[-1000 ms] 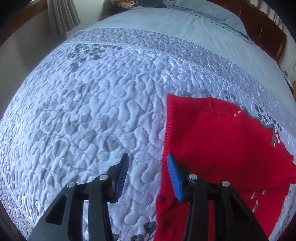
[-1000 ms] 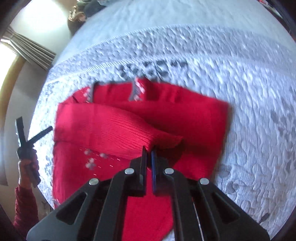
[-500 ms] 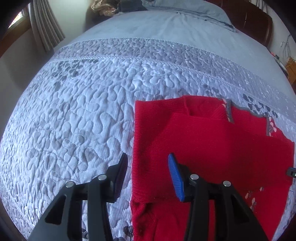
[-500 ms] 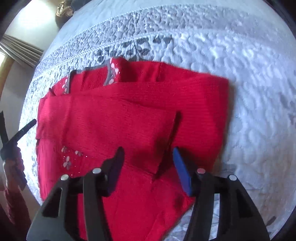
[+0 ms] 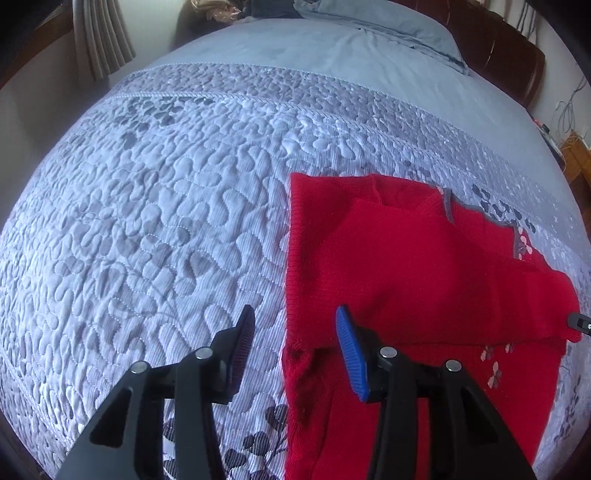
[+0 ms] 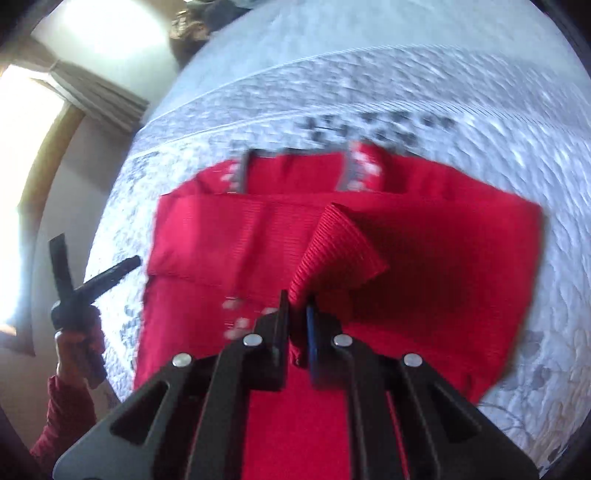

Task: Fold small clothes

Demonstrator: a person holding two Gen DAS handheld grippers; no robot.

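A small red knit sweater [image 5: 417,266] with grey neck trim and small flower marks lies on the quilted bed. A sleeve is folded across its chest. My left gripper [image 5: 295,343] is open and empty, low over the sweater's left edge, one finger over the quilt and one over the red knit. In the right wrist view the sweater [image 6: 461,258] fills the middle. My right gripper [image 6: 297,317] is shut on the sleeve cuff [image 6: 336,251] and holds it lifted above the body. The left gripper [image 6: 85,280] shows there at the far left.
The grey-white quilted bedspread [image 5: 155,229] spreads wide to the left of the sweater. A plain blue sheet and pillow [image 5: 388,22] lie at the bed's head, by a dark wooden headboard [image 5: 517,62]. Curtains [image 5: 103,40] hang at the far left.
My right gripper, open over the sleeve half a second ago, has shut on the cuff and lifted it. The left gripper stays open and has shifted a little along the sweater's left edge.
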